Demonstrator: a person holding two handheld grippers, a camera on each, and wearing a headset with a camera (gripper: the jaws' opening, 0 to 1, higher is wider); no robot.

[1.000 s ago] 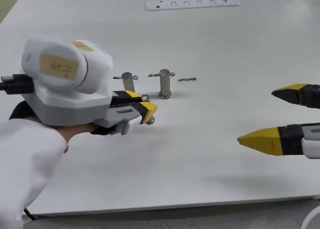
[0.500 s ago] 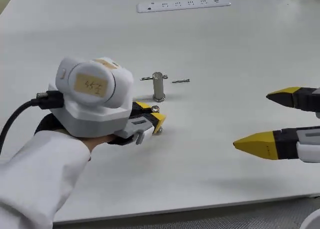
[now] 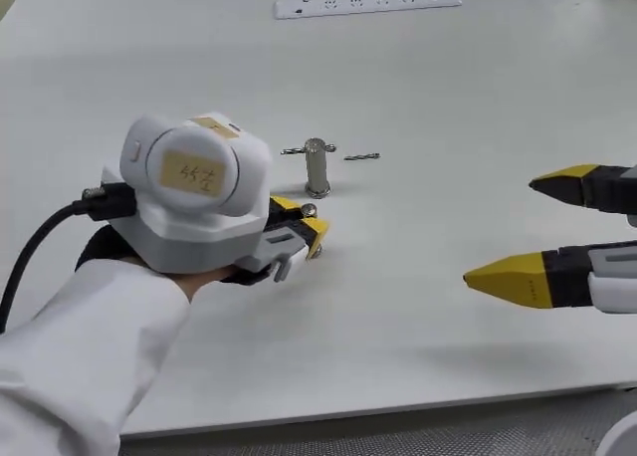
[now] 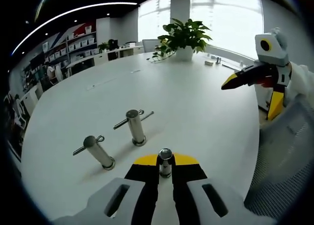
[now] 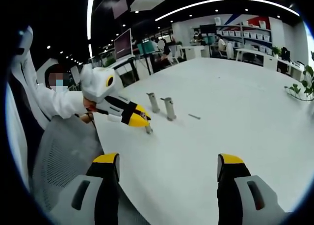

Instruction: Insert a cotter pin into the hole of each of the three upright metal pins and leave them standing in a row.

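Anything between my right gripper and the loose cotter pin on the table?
No: the head view shows bare table between the open right gripper and the loose cotter pin, and the right gripper view agrees.

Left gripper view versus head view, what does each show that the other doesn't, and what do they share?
Left gripper view: a second upright pin with a cotter pin through it, beside the first, and a potted plant at the far end of the table. Head view: a loose cotter pin lying right of the upright pin, a power strip, and the left gripper's cable. Both: the left gripper shut on the third pin, the upright pin already fitted with its cotter pin, and the open right gripper.
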